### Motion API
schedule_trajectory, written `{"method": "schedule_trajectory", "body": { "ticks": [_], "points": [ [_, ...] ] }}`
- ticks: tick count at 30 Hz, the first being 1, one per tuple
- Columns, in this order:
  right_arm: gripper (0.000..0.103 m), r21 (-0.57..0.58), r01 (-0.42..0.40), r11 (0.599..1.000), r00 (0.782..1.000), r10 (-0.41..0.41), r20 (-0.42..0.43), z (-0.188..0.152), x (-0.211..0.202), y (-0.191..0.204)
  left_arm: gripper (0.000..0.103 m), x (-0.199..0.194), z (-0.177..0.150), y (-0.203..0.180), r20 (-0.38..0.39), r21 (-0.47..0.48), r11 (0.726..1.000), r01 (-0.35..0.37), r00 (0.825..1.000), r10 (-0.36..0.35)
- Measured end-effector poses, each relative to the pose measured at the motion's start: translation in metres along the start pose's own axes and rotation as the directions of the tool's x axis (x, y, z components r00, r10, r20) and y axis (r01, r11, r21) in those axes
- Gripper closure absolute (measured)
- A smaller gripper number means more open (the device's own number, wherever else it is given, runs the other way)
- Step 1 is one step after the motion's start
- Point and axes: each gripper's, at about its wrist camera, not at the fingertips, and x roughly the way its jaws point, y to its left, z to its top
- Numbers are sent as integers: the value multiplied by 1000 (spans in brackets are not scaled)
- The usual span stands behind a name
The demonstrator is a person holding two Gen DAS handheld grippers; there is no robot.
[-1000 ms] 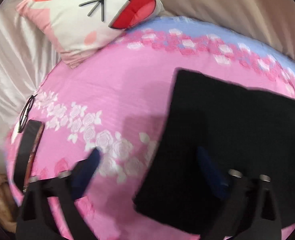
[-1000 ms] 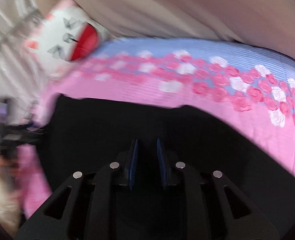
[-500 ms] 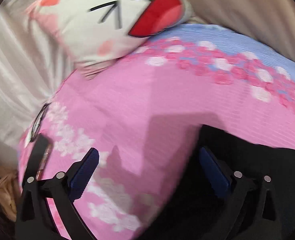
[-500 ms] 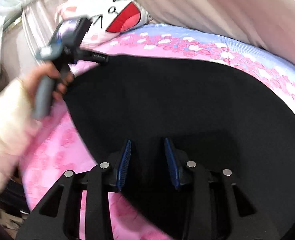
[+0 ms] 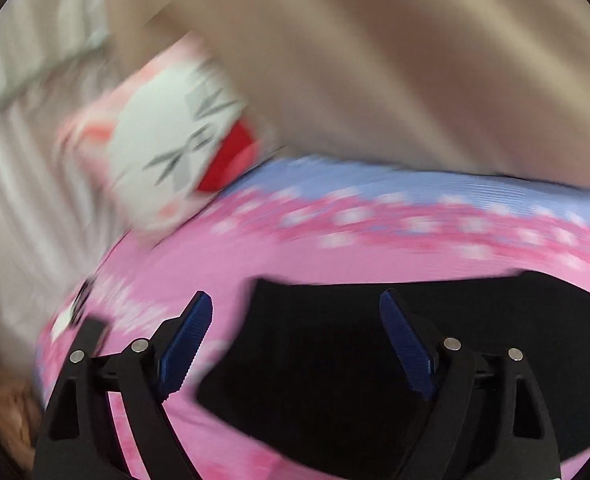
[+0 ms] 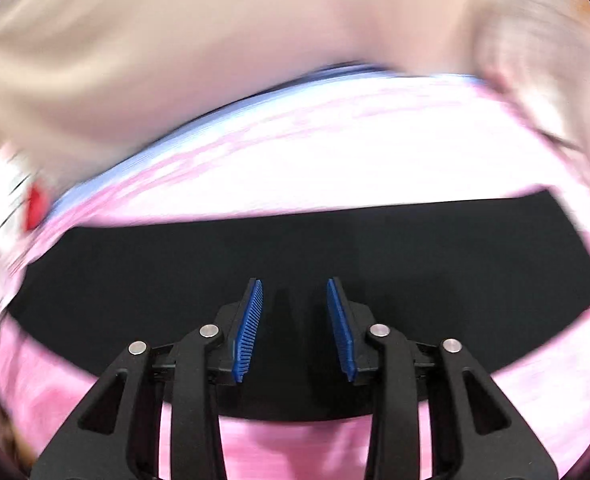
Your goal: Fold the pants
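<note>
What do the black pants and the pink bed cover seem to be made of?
Pants: probably soft matte cloth; flat black, no shine, lying limp and flat. Bed cover: likely woven or quilted cotton-like fabric with a printed flower band; fine ribbed lines show near its blue edge. Blur leaves both uncertain.

The pants (image 5: 355,344) lie flat on the bed (image 5: 199,264), spreading from the centre toward 3 o'clock in the left wrist view. A pillow (image 5: 175,148) sits at the bed's far edge, toward 10 o'clock, against the curtain (image 5: 375,80) behind the bed. In the right wrist view the pants (image 6: 335,248) stretch from 9 to 3 o'clock, the pillow (image 6: 11,200) at 9 o'clock.
</note>
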Motion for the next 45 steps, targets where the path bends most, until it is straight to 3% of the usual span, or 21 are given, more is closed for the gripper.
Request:
{"method": "schedule_trajectory", "body": {
  "ticks": [1,2,4,5,8,17,19,22,25,27,28,33,35,37,42,43,44,45],
  "points": [
    [71,-11,114,993,993,-114,-10,3,5,-27,16,-9,-2,-22,18,29,999,22,1000,-23],
    [70,14,140,990,990,-140,-3,5,4,-54,16,-18,-5,-52,28,62,997,49,998,-51],
    [69,190,58,980,998,-62,17,6,-21,-110,16,-35,-15,-103,22,109,989,102,994,-105],
    [68,203,38,979,998,-48,43,6,-33,-119,16,-40,-19,-121,15,117,985,124,992,-127],
    [51,141,41,989,995,-53,81,2,-52,-129,16,-52,-40,-173,-42,137,968,213,977,-209],
    [53,-50,-53,997,998,54,15,10,-3,-106,16,-80,-93,-281,-146,259,911,320,946,-291],
    [61,-74,-72,995,997,70,-30,10,9,-101,16,-81,-98,-290,-157,269,905,328,942,-295],
    [89,-120,-44,992,999,41,-29,17,5,-97,16,-84,-105,-303,-168,295,901,318,946,-278],
    [89,-147,-20,989,999,26,37,33,-14,-98,16,-84,-104,-309,-161,292,907,304,950,-266],
    [89,-176,34,984,999,-31,23,36,1,-102,16,-83,-103,-310,-158,291,910,295,953,-258],
    [87,-180,25,983,998,-34,-48,31,25,-105,16,-81,-103,-310,-162,290,911,293,953,-255],
    [79,-85,-28,996,1000,29,11,28,4,-121,16,-78,-110,-306,-177,291,913,286,954,-243],
    [63,-40,-54,998,997,56,45,30,-7,-129,16,-79,-111,-303,-174,289,913,287,954,-244],
    [59,-36,-60,998,997,62,54,37,-8,-129,16,-79,-112,-303,-177,289,912,290,953,-247],
    [59,-39,-72,997,997,71,-15,57,33,-115,16,-81,-115,-309,-173,302,909,287,954,-244],
    [61,-51,-68,996,997,65,-43,58,47,-111,16,-81,-116,-311,-171,307,908,285,955,-242],
    [73,-78,-45,996,998,41,-55,57,55,-106,16,-82,-116,-311,-166,311,908,281,957,-239],
    [76,-95,-21,995,999,17,-39,56,53,-104,16,-82,-116,-311,-165,313,907,282,956,-241]
  ]
}}
